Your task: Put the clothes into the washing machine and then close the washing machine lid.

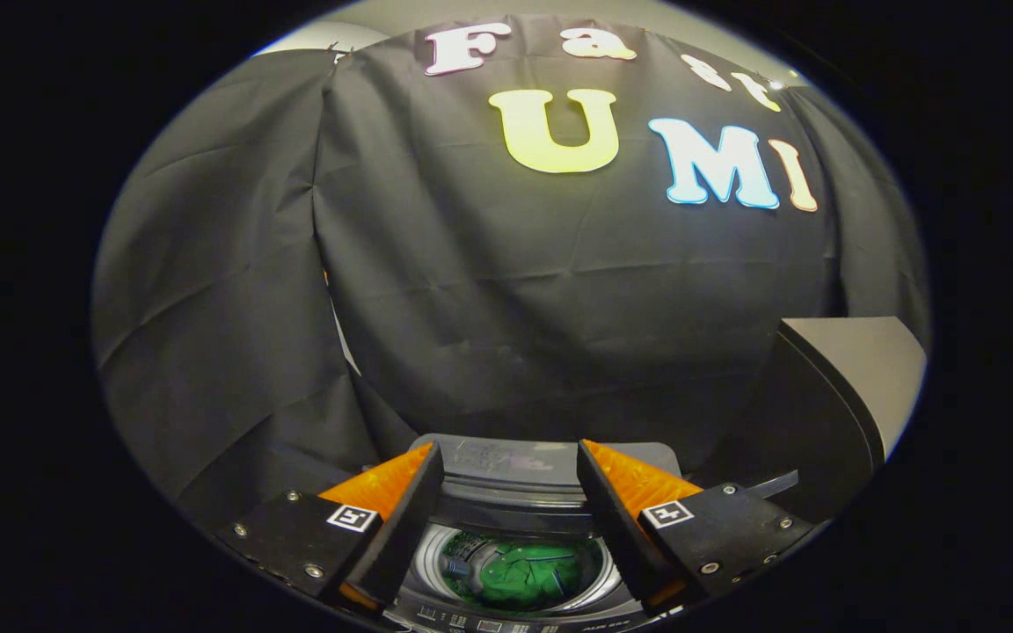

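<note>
Black cloth behind, the washing machine (520, 492) holds soft green clothes (528, 576); its stiff lid (849, 387), probably light, suits an edge grip by the open, empty gripper (511, 475)

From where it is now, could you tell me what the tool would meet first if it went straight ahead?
Probably the raised washing machine lid just beyond the open tool, then the black cloth wall; depth is unclear. The green clothes lie in the drum below.

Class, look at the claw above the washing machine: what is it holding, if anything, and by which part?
Nothing. The claw is open, its fingers spread apart and empty above the dark top-loading washing machine; the crumpled green garment already lies in the drum.
</note>
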